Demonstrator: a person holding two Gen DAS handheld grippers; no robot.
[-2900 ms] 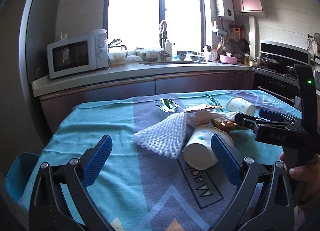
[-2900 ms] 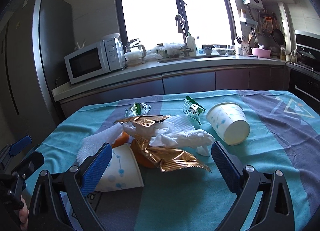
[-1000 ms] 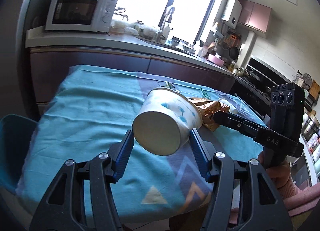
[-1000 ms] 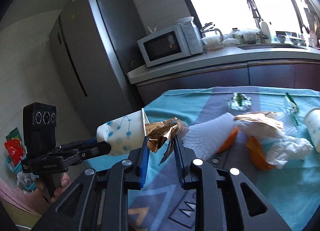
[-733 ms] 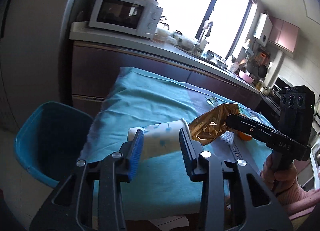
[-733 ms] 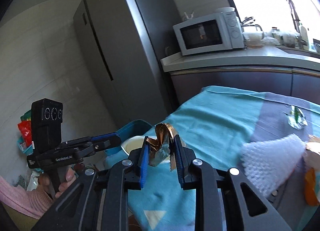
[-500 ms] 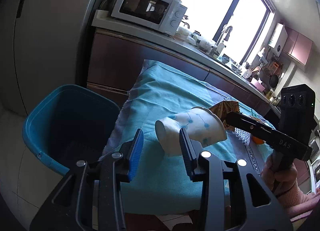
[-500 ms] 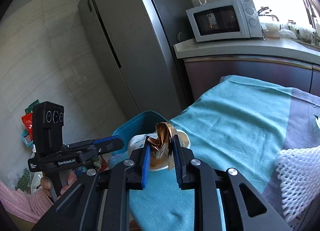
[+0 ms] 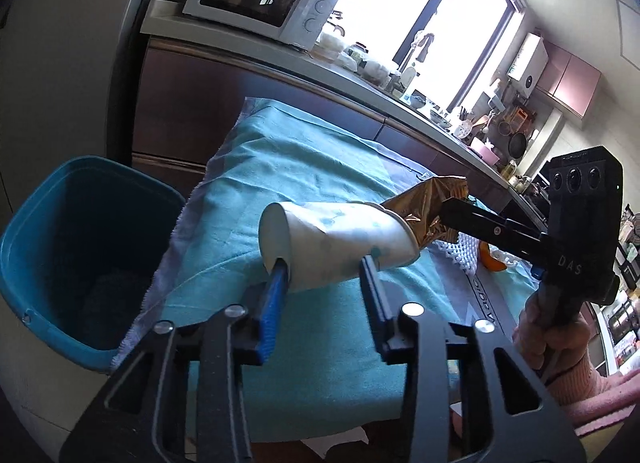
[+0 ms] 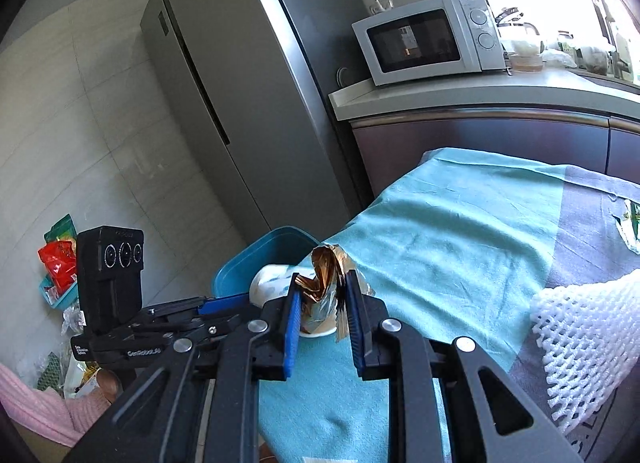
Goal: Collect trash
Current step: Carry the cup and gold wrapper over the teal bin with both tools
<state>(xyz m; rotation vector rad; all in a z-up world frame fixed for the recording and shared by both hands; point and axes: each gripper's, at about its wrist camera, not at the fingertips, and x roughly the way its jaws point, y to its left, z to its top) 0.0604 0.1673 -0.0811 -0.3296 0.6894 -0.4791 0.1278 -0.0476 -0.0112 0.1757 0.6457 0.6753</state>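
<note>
1. The left gripper (image 9: 324, 263) had its jaws closing on a white paper cup (image 9: 336, 241) with pale blue dots; the blue pads pressed into the cup's sides near its base, and the wall was dented where they squeezed.
2. The cup lay on its side in that grip, its base turned towards the blue bin (image 9: 76, 247) and its rim towards the right gripper (image 10: 322, 291).
3. The right gripper was clamped on a crumpled gold foil wrapper (image 10: 322, 283), its jaws drawn close together with the foil bunched between the pads.
4. In the left wrist view the wrapper (image 9: 428, 207) met the cup's rim; whether it went into the cup's mouth could not be told.
5. Both items were held above the near corner of the table, over the teal tablecloth (image 9: 304, 167), with the bin standing on the floor just beside that corner.
6. The bin's inside looked dark; its contents could not be made out.
7. Further along the cloth lay a white foam net sleeve (image 10: 588, 347), something orange (image 9: 490, 259) beside it, and a small green-and-silver wrapper (image 10: 630, 227) near the far edge.
8. A hand (image 9: 556, 347) in a pink sleeve gripped the right gripper's handle.
9. Behind the table stood a counter with a white microwave (image 10: 428, 41), and beside that a tall grey fridge (image 10: 224, 75).
</note>
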